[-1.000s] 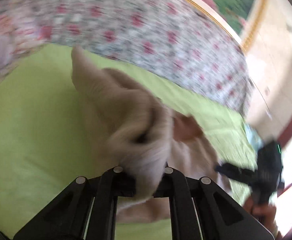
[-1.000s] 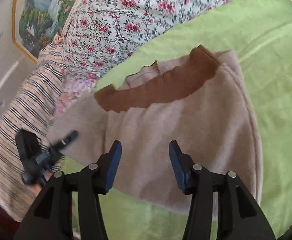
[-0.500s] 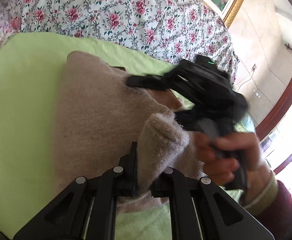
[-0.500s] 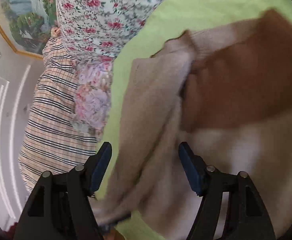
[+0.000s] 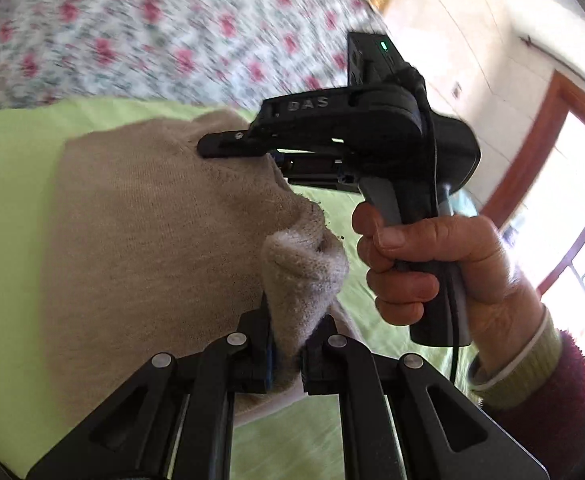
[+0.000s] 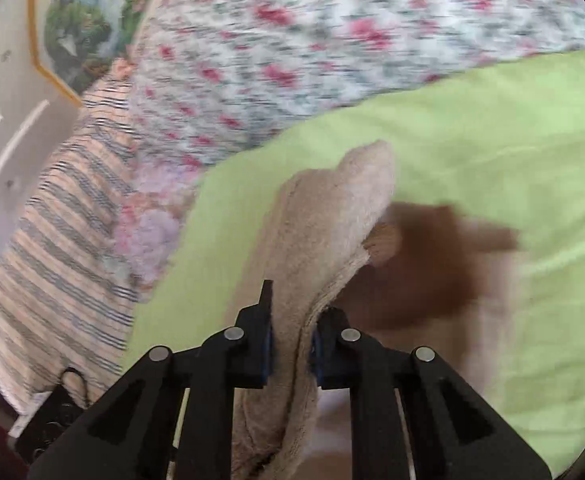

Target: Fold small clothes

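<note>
A small beige knit garment (image 5: 140, 240) with a brown band (image 6: 424, 264) lies on the green sheet (image 5: 8, 184). My left gripper (image 5: 286, 354) is shut on a bunched beige fold of it near the bottom. My right gripper (image 6: 290, 344) is shut on another beige edge (image 6: 324, 224) and holds it up off the sheet. In the left wrist view the right gripper (image 5: 252, 146) shows from the side, held in a hand (image 5: 432, 264), its fingers over the far edge of the garment.
A floral quilt (image 6: 332, 40) lies behind the green sheet. A striped cloth (image 6: 60, 248) sits at the left in the right wrist view. A framed picture (image 6: 80, 16) hangs on the wall. A window with a wooden frame (image 5: 532, 168) is at the right.
My right gripper has closed on the beige edge; it was open a second ago. It has moved in close beside my left gripper. My left gripper still holds its fold.
</note>
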`<state>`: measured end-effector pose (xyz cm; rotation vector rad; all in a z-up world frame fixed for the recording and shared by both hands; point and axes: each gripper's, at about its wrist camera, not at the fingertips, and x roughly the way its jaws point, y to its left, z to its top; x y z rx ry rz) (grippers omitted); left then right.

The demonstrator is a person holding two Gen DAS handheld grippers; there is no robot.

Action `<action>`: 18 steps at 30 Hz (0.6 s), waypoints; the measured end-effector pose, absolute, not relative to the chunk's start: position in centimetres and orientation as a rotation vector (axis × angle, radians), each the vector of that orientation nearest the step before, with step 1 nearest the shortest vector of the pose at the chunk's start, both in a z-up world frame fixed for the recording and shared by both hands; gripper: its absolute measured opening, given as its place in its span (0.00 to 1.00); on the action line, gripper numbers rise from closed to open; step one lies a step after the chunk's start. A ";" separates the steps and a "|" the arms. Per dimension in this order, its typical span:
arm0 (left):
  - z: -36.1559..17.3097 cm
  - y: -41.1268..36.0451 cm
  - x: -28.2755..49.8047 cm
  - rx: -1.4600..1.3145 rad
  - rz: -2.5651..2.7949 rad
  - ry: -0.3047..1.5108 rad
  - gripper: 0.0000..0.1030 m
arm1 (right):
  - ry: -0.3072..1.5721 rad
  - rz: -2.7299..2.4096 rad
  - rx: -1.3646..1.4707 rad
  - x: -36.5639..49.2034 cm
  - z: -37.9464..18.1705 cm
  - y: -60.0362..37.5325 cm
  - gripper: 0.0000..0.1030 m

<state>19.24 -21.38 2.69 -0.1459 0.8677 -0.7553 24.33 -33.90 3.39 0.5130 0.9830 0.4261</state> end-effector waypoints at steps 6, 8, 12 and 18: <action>-1.6 -25.7 19.6 -0.074 -0.755 0.970 0.08 | 1.046 0.307 0.394 23.6 0.4 -35.7 0.16; -1.9 -25.9 19.6 -0.069 -0.755 0.974 0.08 | 1.033 0.295 0.387 23.4 -0.1 -36.3 0.16; -1.6 -25.8 19.3 -0.064 -0.780 0.996 0.20 | 1.033 0.260 0.379 23.2 -0.9 -36.7 0.17; 0.7 -22.0 16.9 -0.104 -0.842 1.017 0.51 | 1.003 0.157 0.412 20.3 0.0 -38.6 0.42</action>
